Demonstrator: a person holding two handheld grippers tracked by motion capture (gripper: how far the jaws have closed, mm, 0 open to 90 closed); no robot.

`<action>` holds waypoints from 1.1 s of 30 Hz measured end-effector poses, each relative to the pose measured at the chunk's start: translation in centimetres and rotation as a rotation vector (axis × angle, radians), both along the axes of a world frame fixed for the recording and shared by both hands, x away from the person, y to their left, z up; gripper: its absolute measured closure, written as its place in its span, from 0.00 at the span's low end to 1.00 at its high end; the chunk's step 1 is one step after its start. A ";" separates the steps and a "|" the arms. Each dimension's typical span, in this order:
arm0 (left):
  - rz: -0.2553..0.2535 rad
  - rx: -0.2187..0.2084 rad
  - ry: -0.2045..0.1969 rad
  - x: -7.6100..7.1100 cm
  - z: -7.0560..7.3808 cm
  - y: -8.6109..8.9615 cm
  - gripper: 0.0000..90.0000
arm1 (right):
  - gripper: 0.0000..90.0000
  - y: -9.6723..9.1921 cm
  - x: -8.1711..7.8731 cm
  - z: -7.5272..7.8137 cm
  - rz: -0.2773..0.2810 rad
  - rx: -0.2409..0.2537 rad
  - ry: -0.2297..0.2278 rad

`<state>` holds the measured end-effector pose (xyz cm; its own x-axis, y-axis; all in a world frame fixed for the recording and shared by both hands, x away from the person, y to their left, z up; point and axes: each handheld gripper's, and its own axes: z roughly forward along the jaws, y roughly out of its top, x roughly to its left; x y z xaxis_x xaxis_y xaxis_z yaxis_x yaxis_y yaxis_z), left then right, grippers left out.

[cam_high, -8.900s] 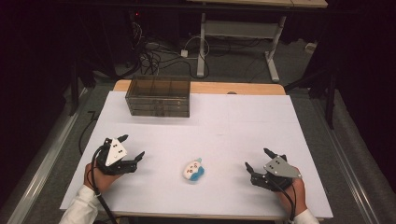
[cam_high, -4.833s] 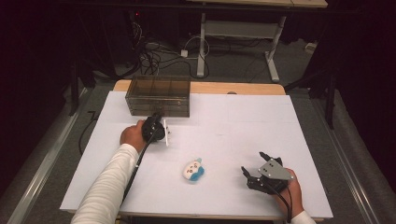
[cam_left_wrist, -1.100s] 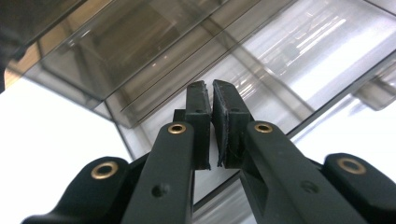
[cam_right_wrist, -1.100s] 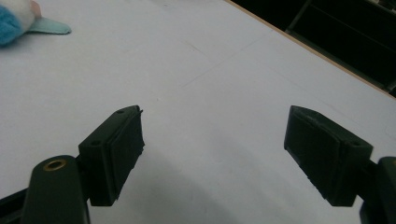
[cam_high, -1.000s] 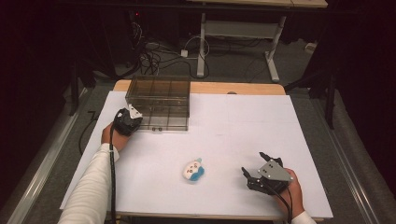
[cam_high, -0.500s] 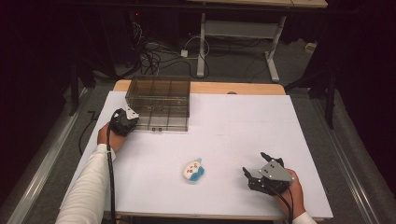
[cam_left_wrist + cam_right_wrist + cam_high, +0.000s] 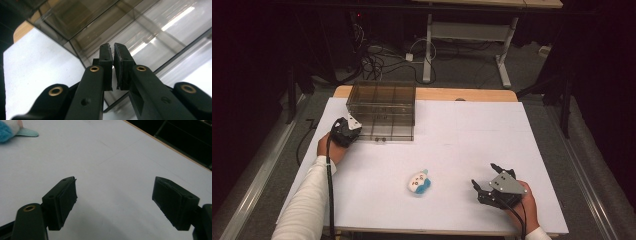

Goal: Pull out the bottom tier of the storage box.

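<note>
Left claw [image 7: 352, 131]: positioned at the lower left corner of the clear drawer box [image 7: 383, 111], which stands at the far left part of the white surface [image 7: 452, 145]. In the left gripper view the two black pads stand almost together, a thin slit between them, nothing visibly gripped; the tips [image 7: 113, 53] lie directly against or just short of the box's transparent front, and contact cannot be confirmed. The box shows smoked, see-through walls with inner dividers. The left hand [image 7: 328, 147] and a white sleeve [image 7: 304, 200] enter from the bottom left edge, a black cable running along the forearm.

Centre: a small plush toy [image 7: 419, 182], white body with blue underside, lies on the surface below and to the right of the box, well apart from it. No claw touches it. In the right gripper view the toy [image 7: 10, 128] appears at the top left corner, well ahead of the pads.

Right claw [image 7: 484, 181]: rests low at the near right part of the surface, held by the right hand [image 7: 524, 202], grey plate on top. Its pads stand wide apart with only bare white surface between them [image 7: 113, 200]; nothing is held. The toy lies to its left, near but not in contact.
</note>
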<state>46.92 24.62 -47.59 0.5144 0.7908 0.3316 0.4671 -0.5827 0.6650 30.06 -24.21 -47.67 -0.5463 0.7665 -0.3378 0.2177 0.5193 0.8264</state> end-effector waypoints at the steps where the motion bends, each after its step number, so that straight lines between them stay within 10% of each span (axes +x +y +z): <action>1: -0.007 -0.009 -0.010 -0.1 0.2 -0.2 0.88 | 0.23 0.0 0.0 0.0 -0.002 0.001 0.002; 22: -0.228 -0.189 -0.142 -6.4 4.3 -4.6 0.76 | 0.23 0.1 -0.1 0.1 0.008 0.001 -0.008; 33: -0.310 -0.238 -0.149 -10.5 4.5 -7.8 0.44 | 0.23 0.4 0.0 0.1 0.021 -0.001 -0.009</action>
<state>36.46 16.78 -43.11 0.7003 0.6697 0.2472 0.1825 -0.5027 0.8450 30.03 -23.86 -47.59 -0.5592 0.7545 -0.3434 0.1995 0.5246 0.8276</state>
